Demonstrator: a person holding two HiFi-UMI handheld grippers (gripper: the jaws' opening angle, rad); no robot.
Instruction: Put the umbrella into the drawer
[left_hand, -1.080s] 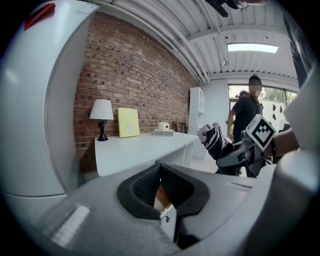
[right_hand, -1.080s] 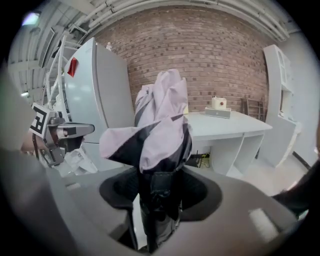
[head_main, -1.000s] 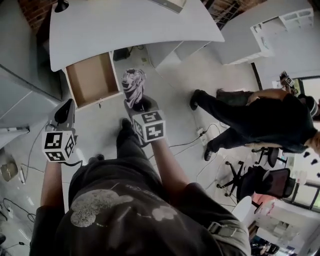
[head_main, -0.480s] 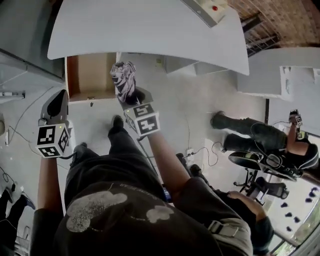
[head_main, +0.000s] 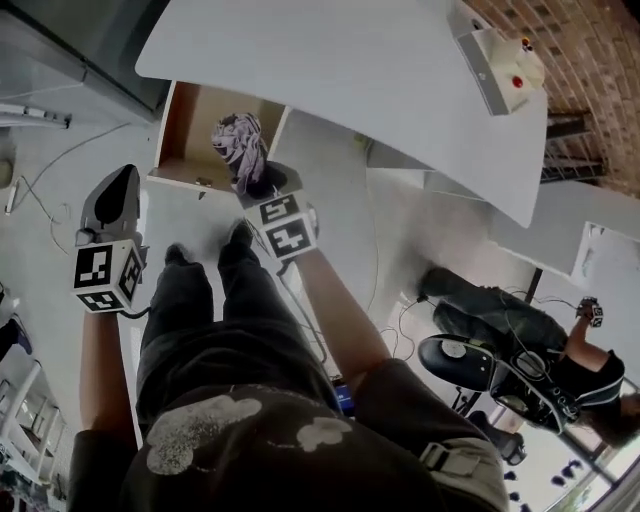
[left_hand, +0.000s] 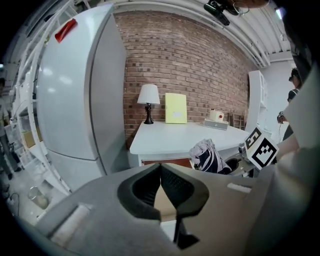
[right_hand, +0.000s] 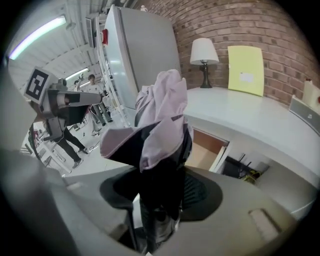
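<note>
Folded umbrella clamped in right gripper, handle end between jaws. Long axis runs in line with jaws, scrunched canopy end pointing out toward open drawer, right at its front edge. Pale lilac fabric, dark navy panels. Left gripper pinched closed, empty.

Left tool closed (pads touching), right tool gripping

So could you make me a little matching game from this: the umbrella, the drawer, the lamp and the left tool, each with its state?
Things:
1 umbrella
2 drawer
3 table lamp
4 left tool

States:
A shut, empty
B stands on the desk
C open
D gripped by the right tool

Pairs: 1-D, 2-C, 3-B, 4-A
</note>
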